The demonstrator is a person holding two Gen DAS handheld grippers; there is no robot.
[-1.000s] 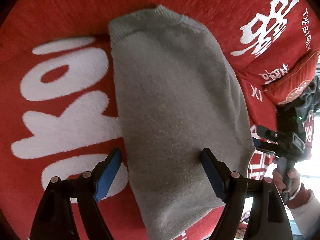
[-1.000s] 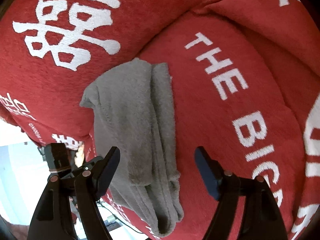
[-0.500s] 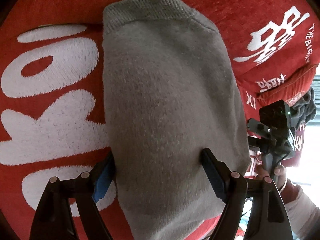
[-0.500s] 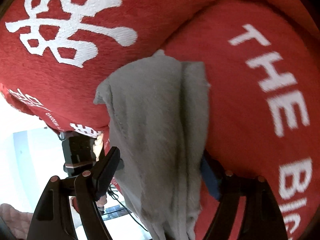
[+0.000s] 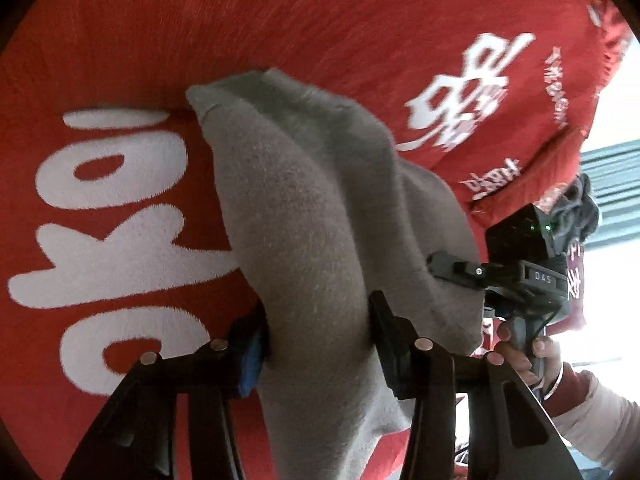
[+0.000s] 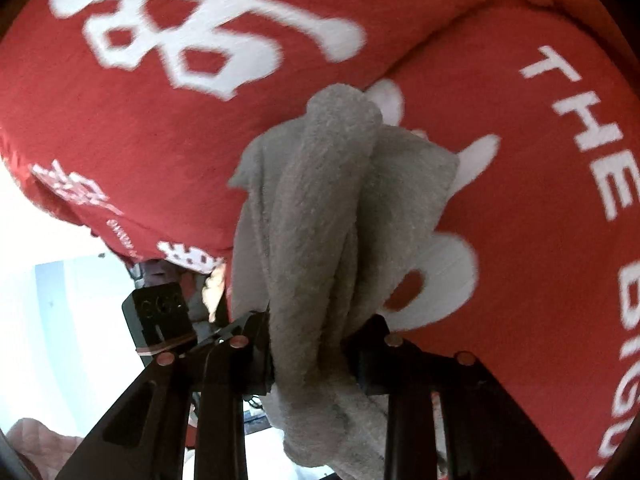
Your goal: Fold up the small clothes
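Left gripper [image 5: 318, 338] clamped on the grey garment [image 5: 304, 216], right gripper [image 6: 310, 354] clamped on its bunched edge, cloth draped over the red blanket [image 5: 280, 20]. Best lifted evenly, kept taut between both grips, then laid flat, edges matched, before release.

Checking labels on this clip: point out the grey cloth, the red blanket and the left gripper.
grey cloth [image 5: 304, 216], left wrist view, mid panel.
red blanket [image 5: 320, 20], left wrist view, bare upper area.
left gripper [image 5: 316, 336], left wrist view, between fingertips.

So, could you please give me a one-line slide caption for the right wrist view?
Right gripper clamps a bunched grey cloth above a red blanket printed with white lettering.
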